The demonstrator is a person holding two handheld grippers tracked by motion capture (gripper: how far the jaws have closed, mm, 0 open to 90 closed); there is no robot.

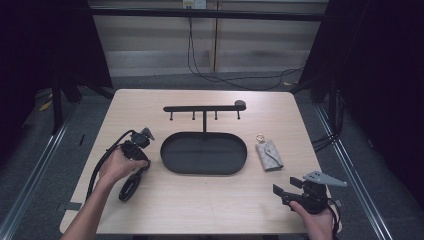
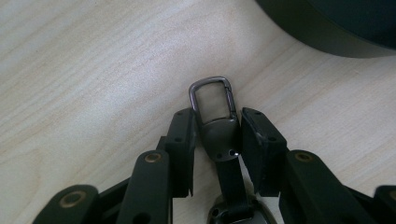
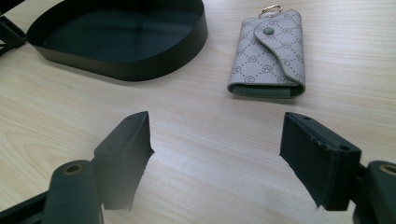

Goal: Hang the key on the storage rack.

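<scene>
Key fob clasp (image 2: pixel 212 114): a dark metal snap hook on a short black strap, lying flat on the pale wooden table (image 1: pixel 210 200) just left of the dark oval tray (image 1: pixel 172 162), in the left gripper view.
Left gripper (image 2: pixel 217 128): jaws drawn in on either side of the clasp's solid base, pads pressing its flanks; the open loop pokes out beyond the tips.
Handling: I judge it small, light and rigid, with smooth metal that could slip or twist; the strap behind is limp and will dangle.
Where to hold: the thick base, as now, leaves the loop free for a hook.
Right gripper (image 3: pixel 215 144): jaws wide apart, nothing between them, hovering near the table's front edge.
Key pouch (image 3: pixel 271 53): patterned, snapped shut, beyond it beside the tray.
Hook rack (image 1: pixel 204 108): rises behind the tray, pegs bare.
</scene>
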